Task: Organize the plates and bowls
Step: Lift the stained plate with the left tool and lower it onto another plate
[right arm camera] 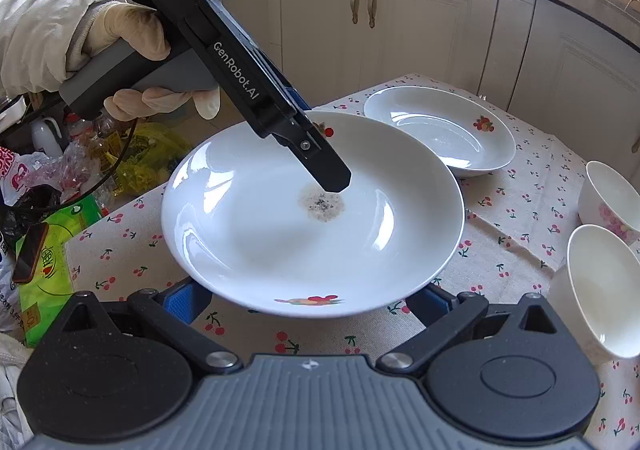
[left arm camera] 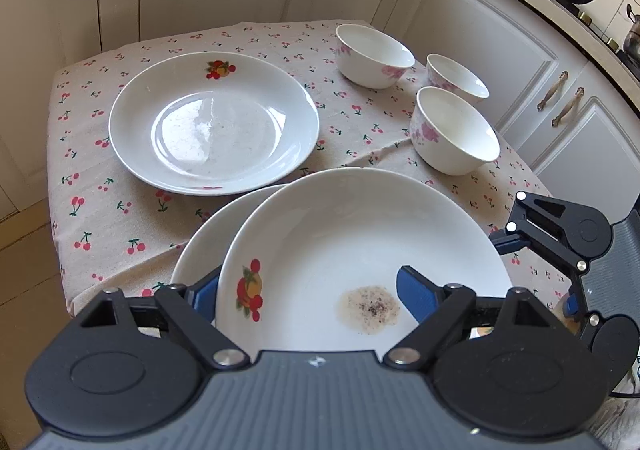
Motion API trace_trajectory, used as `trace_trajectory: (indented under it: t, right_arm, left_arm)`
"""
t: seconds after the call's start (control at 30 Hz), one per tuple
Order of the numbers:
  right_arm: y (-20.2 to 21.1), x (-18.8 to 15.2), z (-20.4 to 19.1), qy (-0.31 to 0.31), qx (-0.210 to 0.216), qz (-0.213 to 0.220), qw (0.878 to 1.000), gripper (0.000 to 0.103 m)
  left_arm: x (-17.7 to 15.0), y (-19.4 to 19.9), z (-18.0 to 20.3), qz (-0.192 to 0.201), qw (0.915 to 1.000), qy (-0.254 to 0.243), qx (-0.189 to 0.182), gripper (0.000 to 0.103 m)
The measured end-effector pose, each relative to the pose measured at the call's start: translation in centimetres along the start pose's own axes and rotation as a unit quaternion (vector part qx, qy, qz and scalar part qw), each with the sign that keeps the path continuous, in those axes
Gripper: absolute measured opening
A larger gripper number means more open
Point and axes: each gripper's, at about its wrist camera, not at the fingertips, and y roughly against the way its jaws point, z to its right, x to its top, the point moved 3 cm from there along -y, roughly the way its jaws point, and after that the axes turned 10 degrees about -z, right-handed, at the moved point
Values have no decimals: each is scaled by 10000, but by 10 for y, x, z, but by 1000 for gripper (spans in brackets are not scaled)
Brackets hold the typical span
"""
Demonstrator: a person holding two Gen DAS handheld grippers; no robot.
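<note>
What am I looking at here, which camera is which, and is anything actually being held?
There is no robot. A person's gloved hand holds a pistol-style left gripper, and there is a matching right gripper. Each picture comes from a camera on one gripper, looking along its fingers.

On the cherry tablecloth sit a far plate and three bowls. The left gripper straddles the rim of the stained plate, one finger inside and one outside. That plate overlaps a second plate. The right gripper's fingers reach under its near edge. I cannot tell whether either gripper truly clamps it.
</note>
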Motion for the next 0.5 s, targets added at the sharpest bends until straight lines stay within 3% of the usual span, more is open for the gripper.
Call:
trace_trajectory:
  t: [0.5]
  right_arm:
    - [-11,11,-1,-80,10,-327,9994,103]
  left_arm:
    - [0,-9,-12,-120,9999,116,-16,88]
